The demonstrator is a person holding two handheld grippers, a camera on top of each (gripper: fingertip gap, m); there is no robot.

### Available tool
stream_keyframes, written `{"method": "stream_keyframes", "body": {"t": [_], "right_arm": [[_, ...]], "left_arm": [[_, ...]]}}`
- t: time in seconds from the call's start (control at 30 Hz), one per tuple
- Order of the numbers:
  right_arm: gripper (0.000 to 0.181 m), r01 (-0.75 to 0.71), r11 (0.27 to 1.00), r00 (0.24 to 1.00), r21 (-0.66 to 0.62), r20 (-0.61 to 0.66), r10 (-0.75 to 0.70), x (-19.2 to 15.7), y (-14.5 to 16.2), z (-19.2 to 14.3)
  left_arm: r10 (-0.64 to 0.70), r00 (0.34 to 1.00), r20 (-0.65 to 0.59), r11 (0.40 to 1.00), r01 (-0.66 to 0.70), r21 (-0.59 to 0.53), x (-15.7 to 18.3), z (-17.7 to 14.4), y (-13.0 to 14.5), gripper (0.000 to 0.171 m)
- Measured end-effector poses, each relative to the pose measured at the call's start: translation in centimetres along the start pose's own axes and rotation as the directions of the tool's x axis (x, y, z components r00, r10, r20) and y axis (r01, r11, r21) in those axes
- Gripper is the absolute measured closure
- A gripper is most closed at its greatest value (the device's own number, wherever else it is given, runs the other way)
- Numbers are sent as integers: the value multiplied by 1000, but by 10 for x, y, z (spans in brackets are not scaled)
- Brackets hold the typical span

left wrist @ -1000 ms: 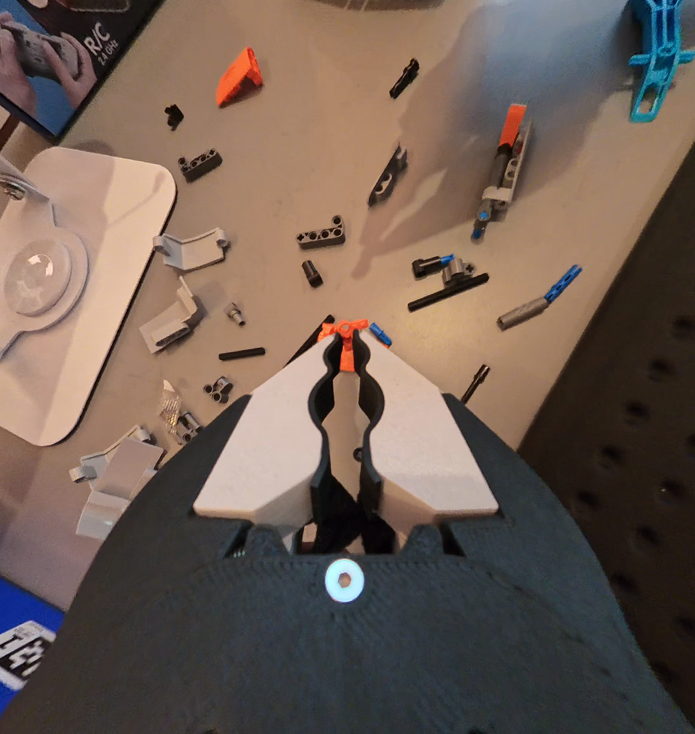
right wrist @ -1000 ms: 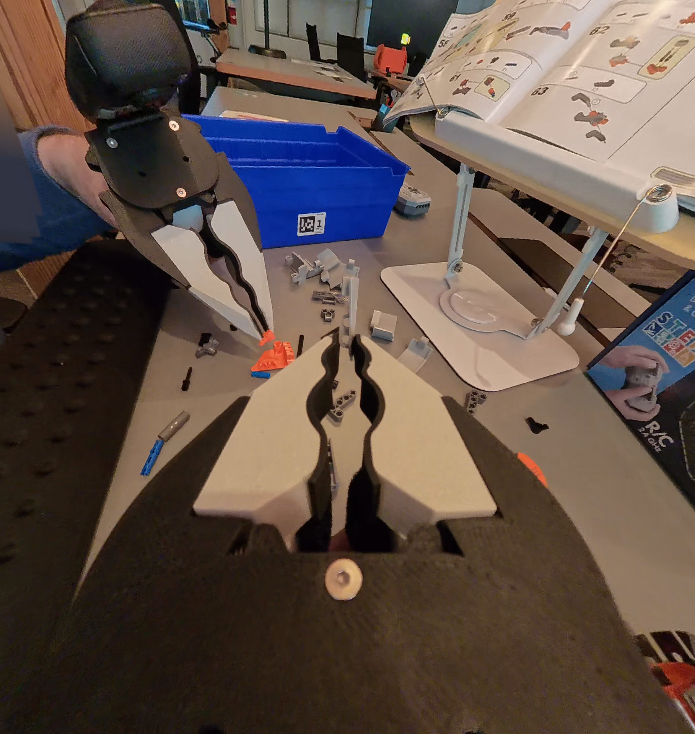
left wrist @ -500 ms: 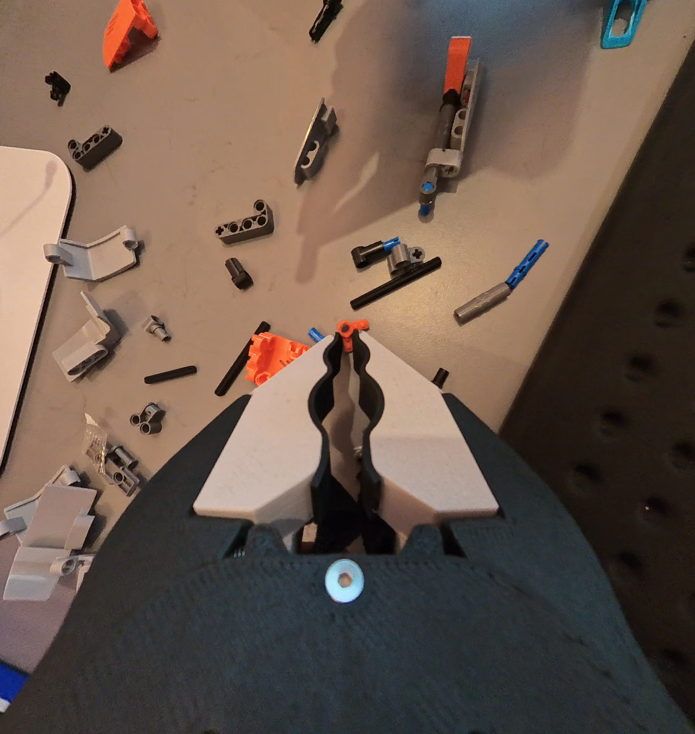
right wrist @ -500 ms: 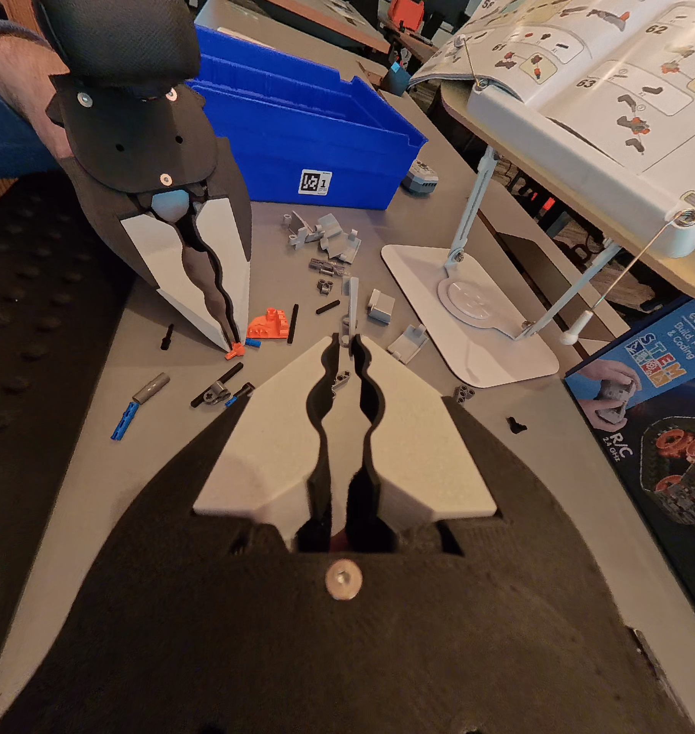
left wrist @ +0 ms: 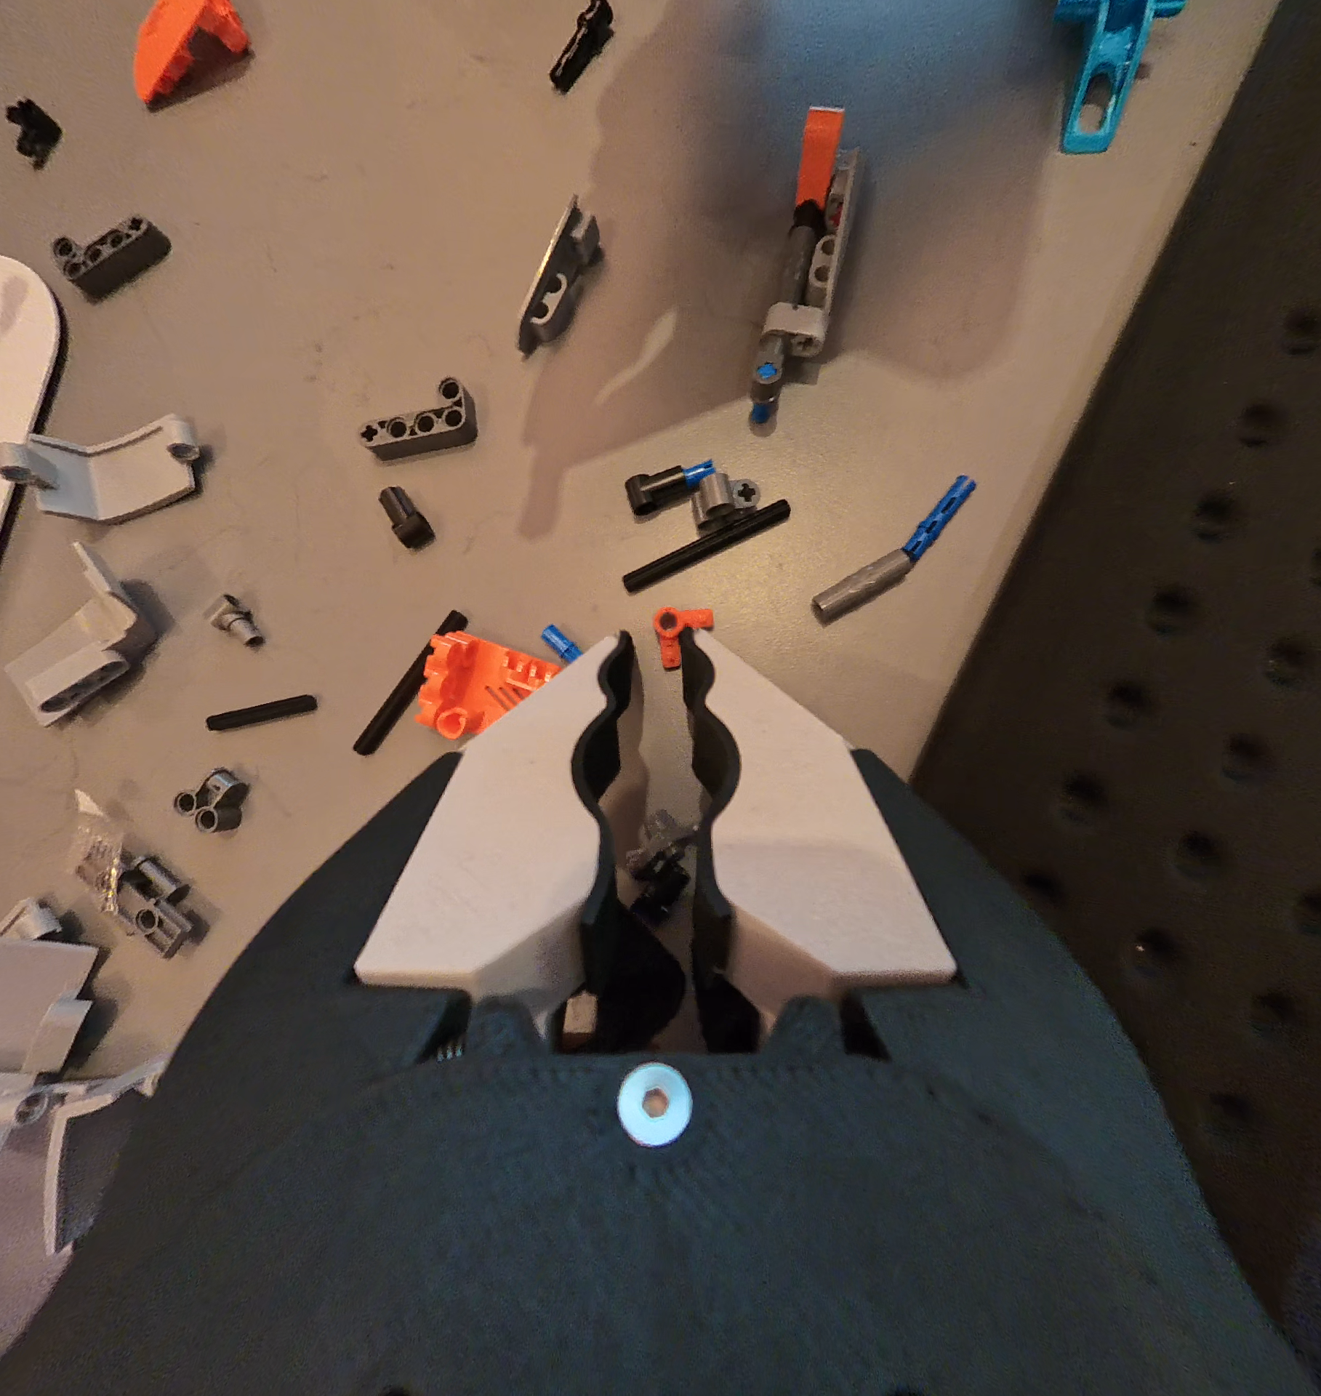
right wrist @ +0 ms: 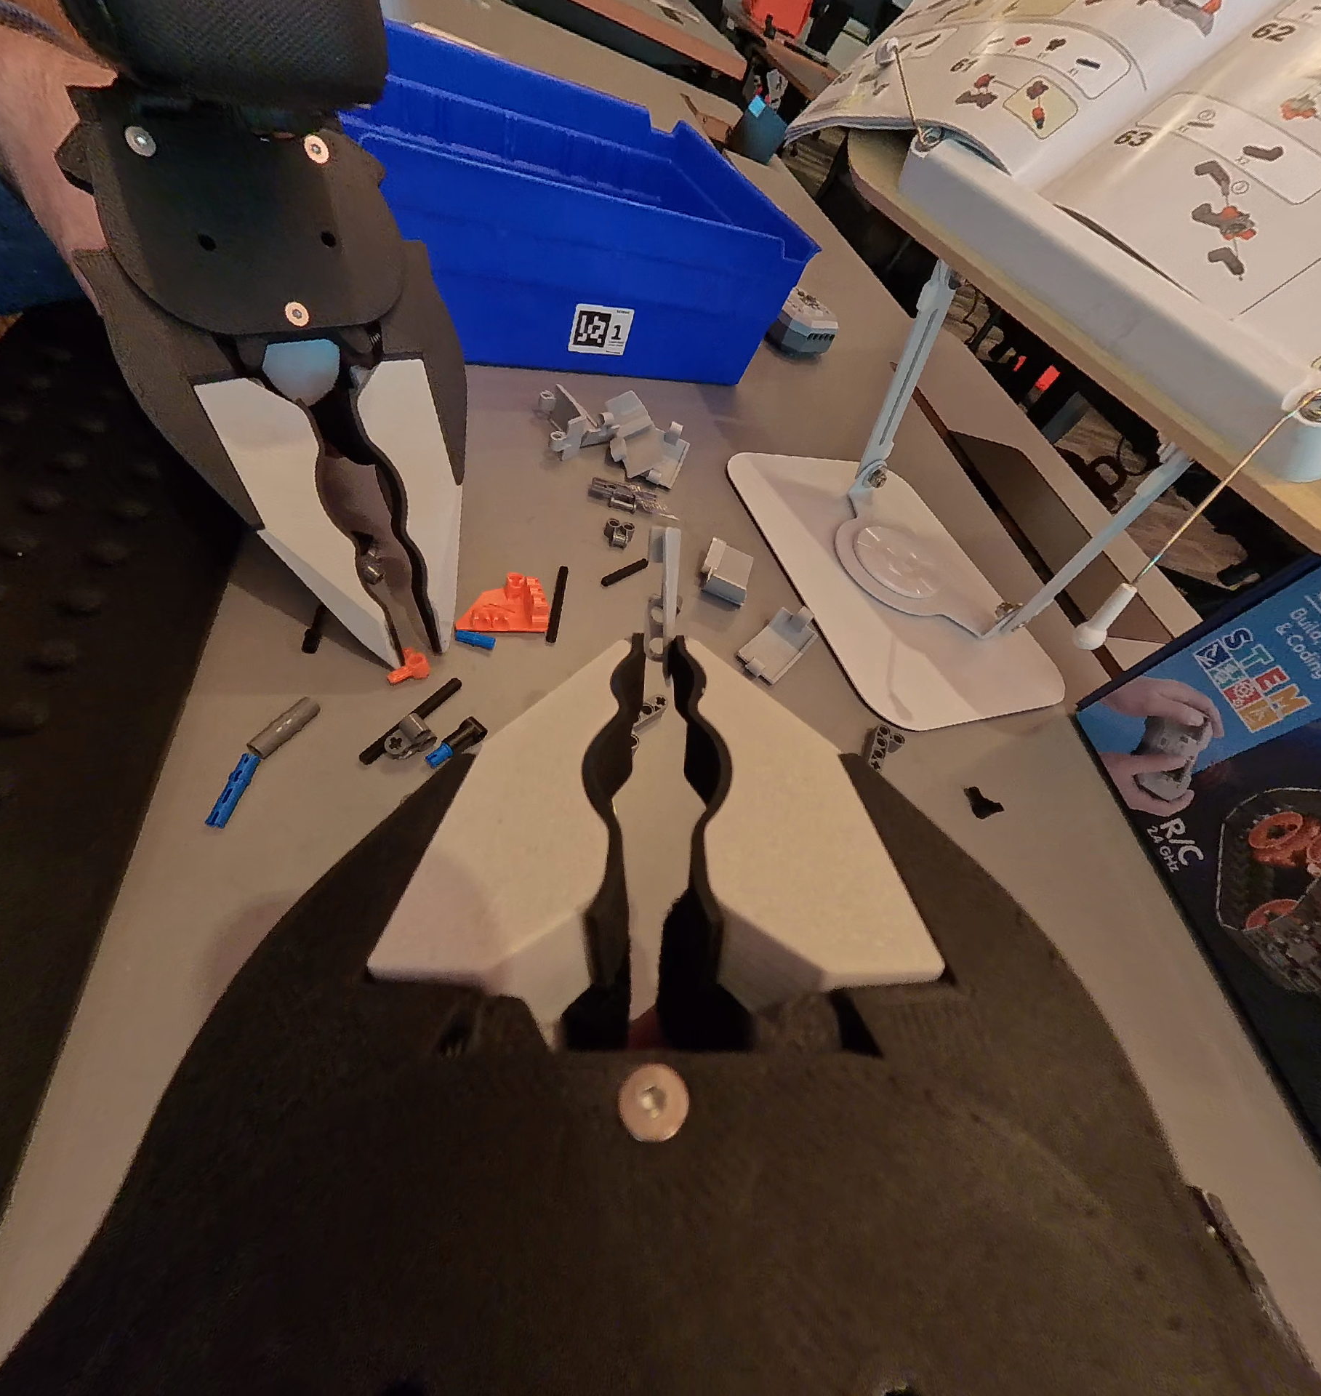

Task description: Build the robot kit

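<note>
My left gripper (left wrist: 655, 642) points down at the grey table with its jaws slightly apart and holds nothing. A small orange connector (left wrist: 676, 631) lies on the table just at its fingertips. The right wrist view shows the same gripper (right wrist: 415, 651) standing over that connector (right wrist: 408, 668). An orange panel piece (left wrist: 483, 691) and a blue pin (left wrist: 559, 638) lie just left of it. My right gripper (right wrist: 653, 642) is shut on a long grey beam piece (right wrist: 665, 589) that sticks up from its tips above the table.
Several small grey, black and blue parts are scattered on the table (left wrist: 340, 302), among them a black axle (left wrist: 706, 544). A blue bin (right wrist: 566, 227) stands behind. A white book stand (right wrist: 906, 604) holds an open manual (right wrist: 1171, 113). A black dimpled mat (left wrist: 1208, 680) borders the table. About 12 cm separates my left fingertips from my right.
My left gripper carried the small orange connector away from the orange panel, then opened; the connector now lies on the table at its tips. My right gripper still holds the grey beam.
</note>
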State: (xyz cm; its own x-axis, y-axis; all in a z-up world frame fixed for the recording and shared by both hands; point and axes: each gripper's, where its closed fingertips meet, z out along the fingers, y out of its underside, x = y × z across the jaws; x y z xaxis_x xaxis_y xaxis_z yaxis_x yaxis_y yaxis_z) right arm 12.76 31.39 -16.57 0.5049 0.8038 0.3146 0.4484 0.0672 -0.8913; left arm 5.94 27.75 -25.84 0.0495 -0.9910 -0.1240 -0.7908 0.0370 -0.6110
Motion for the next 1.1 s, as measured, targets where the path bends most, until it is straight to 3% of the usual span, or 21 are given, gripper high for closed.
{"method": "stream_keyframes", "body": {"t": [0.47,0.6,0.73,0.9,1.1], "right_arm": [[177,-6,1000,1000,10,-5,6,1,-3,-2],[177,-5,1000,1000,14,-5,5,1,-5,-3],[177,-2,1000,1000,10,-6,2,1,-5,-4],[178,-11,1000,1000,14,18,11,-2,-6,-5],[177,-112,992,990,51,89,107,-4,-7,-5]], "left_arm": [[-23,991,-129,1000,20,-21,25,-12,7,154],[7,992,-127,1000,-8,-4,15,-24,6,154],[90,993,-70,996,-92,-19,-3,-28,8,152],[237,965,-114,969,-243,-38,-3,-24,8,148],[267,955,-129,961,-274,-42,-5,-17,4,147]]}}
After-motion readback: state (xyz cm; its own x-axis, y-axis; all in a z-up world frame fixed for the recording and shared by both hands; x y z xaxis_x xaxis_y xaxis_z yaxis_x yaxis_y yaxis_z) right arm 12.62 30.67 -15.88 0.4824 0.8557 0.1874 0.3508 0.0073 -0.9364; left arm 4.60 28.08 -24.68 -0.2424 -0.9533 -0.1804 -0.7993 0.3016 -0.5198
